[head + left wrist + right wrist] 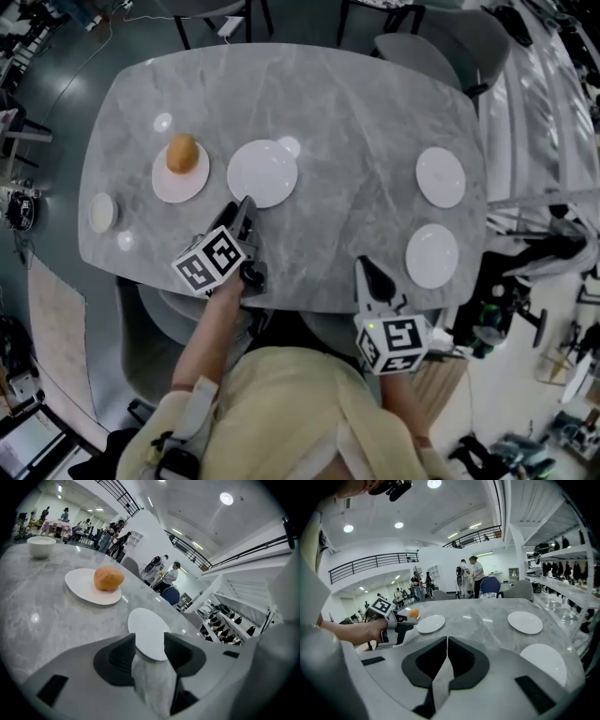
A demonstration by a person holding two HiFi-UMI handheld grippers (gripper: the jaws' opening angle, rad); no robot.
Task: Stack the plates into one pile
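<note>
Several white plates lie apart on the grey marble table [347, 112]. An empty plate [262, 172] [149, 637] [431, 623] sits left of centre. Left of it, another plate [167, 184] [89, 591] carries an orange round thing [182, 153] [108, 578]. Two more empty plates lie at the right, one farther [441, 177] [525, 622] and one nearer [432, 255] [544, 662]. My left gripper [246, 202] [149, 640] is open at the centre plate's near edge, with nothing gripped. At the table's front edge, my right gripper [364, 264] [447, 641] is shut and empty.
A small white bowl [102, 213] [41, 546] stands at the table's left end. Grey chairs [441, 47] sit behind the far side. Shelving [562, 569] runs along the right. People stand in the background, away from the table.
</note>
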